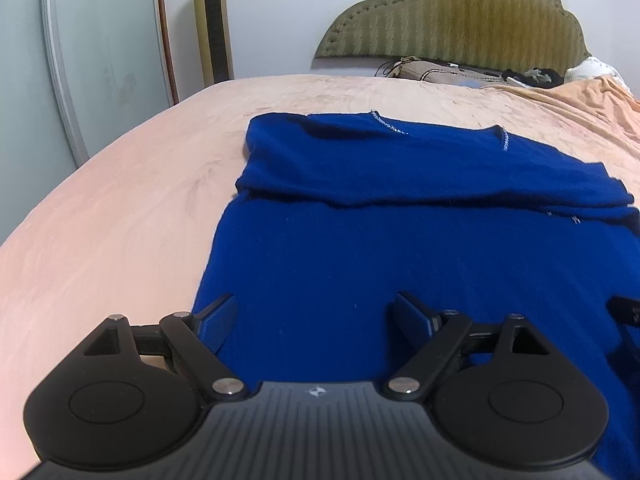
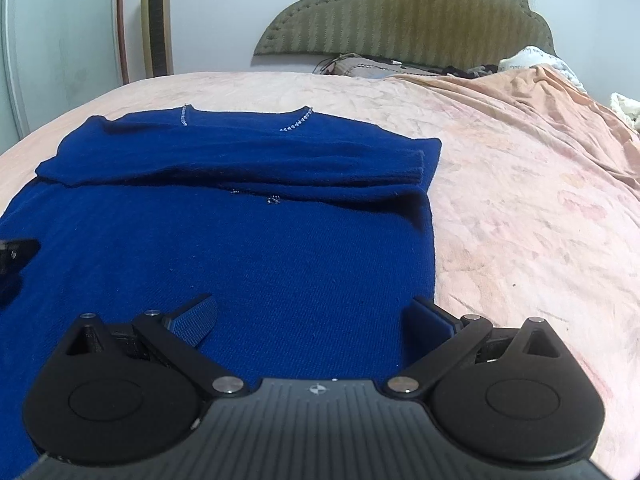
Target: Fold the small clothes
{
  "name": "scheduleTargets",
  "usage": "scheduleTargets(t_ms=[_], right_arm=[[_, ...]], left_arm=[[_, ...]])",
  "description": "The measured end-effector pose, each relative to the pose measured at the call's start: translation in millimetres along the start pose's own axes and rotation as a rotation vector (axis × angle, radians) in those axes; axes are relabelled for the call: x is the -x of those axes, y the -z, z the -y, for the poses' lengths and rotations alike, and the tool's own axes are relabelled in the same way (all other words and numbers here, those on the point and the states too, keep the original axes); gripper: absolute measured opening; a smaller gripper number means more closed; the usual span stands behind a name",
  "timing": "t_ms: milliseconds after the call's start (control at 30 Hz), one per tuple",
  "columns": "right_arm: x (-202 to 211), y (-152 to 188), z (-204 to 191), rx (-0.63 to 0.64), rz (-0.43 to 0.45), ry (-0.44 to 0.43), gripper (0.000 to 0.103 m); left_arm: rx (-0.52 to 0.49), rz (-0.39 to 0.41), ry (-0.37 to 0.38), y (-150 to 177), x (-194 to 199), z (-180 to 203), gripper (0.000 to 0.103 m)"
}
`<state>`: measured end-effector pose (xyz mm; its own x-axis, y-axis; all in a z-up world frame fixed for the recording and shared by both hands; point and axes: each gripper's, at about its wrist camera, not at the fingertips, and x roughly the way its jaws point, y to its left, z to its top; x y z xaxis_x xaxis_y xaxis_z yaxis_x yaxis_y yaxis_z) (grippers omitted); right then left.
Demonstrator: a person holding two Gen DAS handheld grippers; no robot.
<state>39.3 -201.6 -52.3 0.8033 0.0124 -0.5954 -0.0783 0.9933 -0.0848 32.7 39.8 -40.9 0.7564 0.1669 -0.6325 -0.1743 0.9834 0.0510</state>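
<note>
Sleeves folded across blue sweater [image 2: 224,264]; left tongs [image 1: 314,320] and right tongs [image 2: 310,320] spread, empty, over hem at 6 o'clock; next: pinch hem, fold toward 12 o'clock.

Black left gripper [image 1: 316,320], ribbed grey housing, silver screws, blue textured pads [image 1: 218,322], round black discs

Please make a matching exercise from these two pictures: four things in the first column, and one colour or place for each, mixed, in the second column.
Column 1
1. sweater
2. bedspread
3. headboard
4. tower fan

Column 2
A. gold, standing by the wall
B. dark blue, sleeves folded across it
C. peach pink, under the garment
D. olive green, at the far end of the bed

Pairs: 1-B, 2-C, 3-D, 4-A
</note>
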Motion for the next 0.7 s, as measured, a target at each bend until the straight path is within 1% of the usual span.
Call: scheduleTargets(t_ms=[67,167,233,367,433,567,700], right_arm=[[-1,-3,-3,-0.005,-0.022,0.014,0.103],[-4,-12,-6,-0.035,-0.078,0.034,0.103],[-7,-16,-11,-0.030,-0.094,0.042,0.103],[-10,-19,-13,-0.041,-0.107,0.039,0.103],[-11,-19,-10,-0.040,-0.108,0.024,0.103],[-11,-18,-4,-0.035,-0.107,-0.014,0.103],[-10,-19,-7,-0.031,-0.117,-0.010,0.103]], left_arm=[[-0.007,0.003,-0.005,3,3,3,0.086],[-0.016,0.012,-0.013,6,5,5,0.086],[-0.016,0.016,-0.016,7,5,6,0.088],[0.010,0.011,0.001,8,3,2,0.090],[0.021,0.008,0.012,7,2,0,0.093],[0.017,0.009,0.012,8,3,1,0.093],[0.023,0.011,0.021,9,3,-1,0.093]])
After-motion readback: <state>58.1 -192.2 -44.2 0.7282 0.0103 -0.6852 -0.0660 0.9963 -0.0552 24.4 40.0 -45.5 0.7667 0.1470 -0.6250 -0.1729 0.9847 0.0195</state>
